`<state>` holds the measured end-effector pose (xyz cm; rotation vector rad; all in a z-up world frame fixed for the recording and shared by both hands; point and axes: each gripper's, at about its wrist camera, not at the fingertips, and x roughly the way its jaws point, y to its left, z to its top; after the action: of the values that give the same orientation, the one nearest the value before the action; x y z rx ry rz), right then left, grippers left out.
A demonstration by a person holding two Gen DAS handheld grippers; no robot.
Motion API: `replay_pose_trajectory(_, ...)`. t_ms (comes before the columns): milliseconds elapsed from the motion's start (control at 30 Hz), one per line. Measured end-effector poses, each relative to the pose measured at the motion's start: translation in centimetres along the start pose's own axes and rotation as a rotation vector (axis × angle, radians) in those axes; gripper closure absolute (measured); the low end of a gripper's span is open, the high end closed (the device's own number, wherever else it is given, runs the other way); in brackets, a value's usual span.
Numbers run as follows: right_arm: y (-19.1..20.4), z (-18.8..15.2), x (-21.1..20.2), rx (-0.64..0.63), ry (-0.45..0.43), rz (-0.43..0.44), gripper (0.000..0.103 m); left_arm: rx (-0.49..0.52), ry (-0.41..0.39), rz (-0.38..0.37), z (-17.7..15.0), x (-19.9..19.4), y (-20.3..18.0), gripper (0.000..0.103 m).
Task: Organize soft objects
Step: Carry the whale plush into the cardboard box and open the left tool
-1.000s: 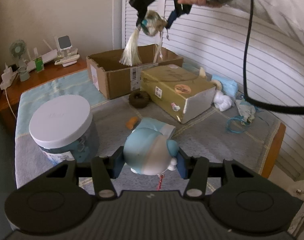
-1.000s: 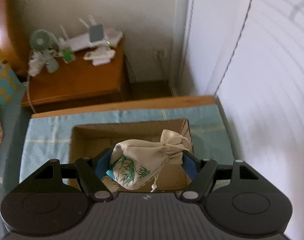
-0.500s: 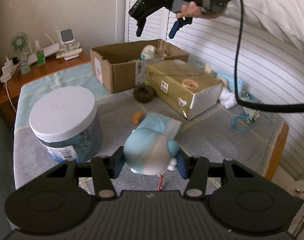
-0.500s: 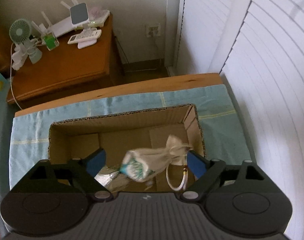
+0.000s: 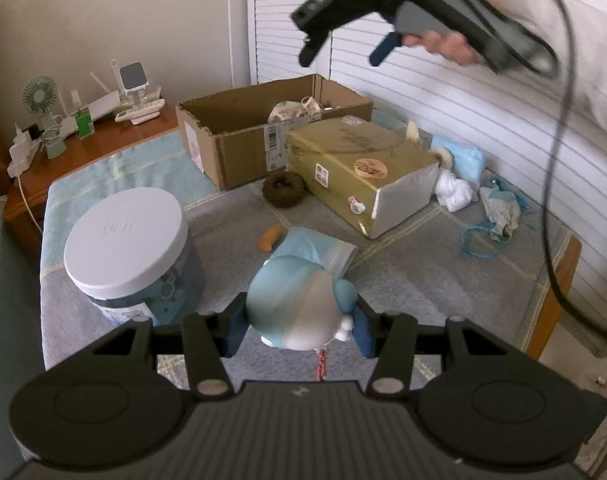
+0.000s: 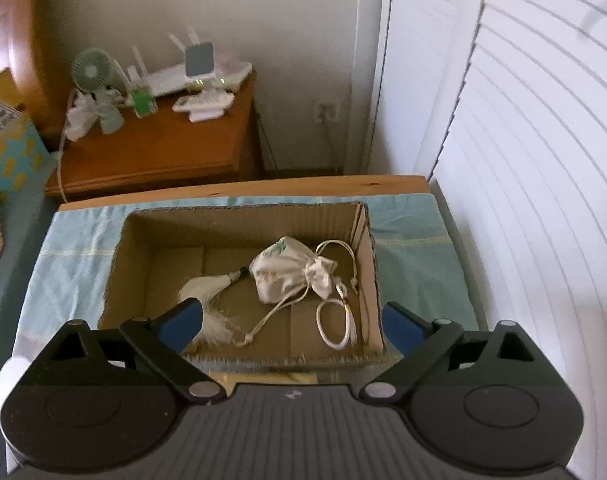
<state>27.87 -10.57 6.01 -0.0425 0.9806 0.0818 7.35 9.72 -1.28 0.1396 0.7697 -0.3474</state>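
**Pouch lands in the box; plush toy waits its turn**

The right gripper (image 6: 291, 322), its jaws having just been opening, hangs spread wide above the cardboard box (image 6: 239, 354) with nothing between its blue pads. The drawstring pouch (image 6: 289, 274), white with a green print, lies on the box floor toward the right wall, its tassel and cords trailing toward the near side. In the left wrist view the same gripper (image 5: 345, 50) is held in a hand high over the box (image 5: 239, 152), clear of the rim.

The left gripper (image 5: 299, 330) is clamped on a blue-and-white plush toy (image 5: 299, 308), lifted above the grey-and-blue cloth of the table (image 5: 423, 264).

The drop-off step looks complete for the pouch. The next move appears to be carrying the plush over to the box and letting it go inside, passing between the white-lidded jar (image 5: 125, 248) and the gold carton (image 5: 359, 168). Other soft pieces remain out: a brown ring (image 5: 283, 188), white and blue bundles (image 5: 457, 176) by the shutters, and a blue cord (image 5: 477, 244).
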Motion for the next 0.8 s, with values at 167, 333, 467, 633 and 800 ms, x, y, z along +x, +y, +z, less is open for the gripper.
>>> replay_pose_trajectory(167, -0.9, -4.1, -2.7, -0.002, -0.103, 0.025, 0.000, 0.033, -0.003, 0.020, 1.3, -0.5, -0.8, 0.051)
replay_pose_trajectory(333, -1.8, -7.9, -4.7, -0.011, -0.173, 0.021, 0.000, 0.052, -0.009, 0.043, 3.9, -0.2, -0.9, 0.051)
replay_pose_trajectory(467, -2.7, -10.6, -6.3, -0.006, -0.233, 0.019, 0.000, 0.053, -0.023, 0.070, 6.7, 0.6, -0.3, 0.051)
replay_pose_trajectory(633, -3.3, -13.2, -7.5, -0.015, -0.272, 0.021, 0.000, 0.059, -0.036, 0.104, 11.5, 3.1, 1.0, 0.051)
replay_pose_trajectory(800, -3.7, -15.2, -8.0, -0.049, -0.293, 0.020, 0.000, 0.044, -0.016, 0.111, 16.6, 7.5, 2.8, 0.051)
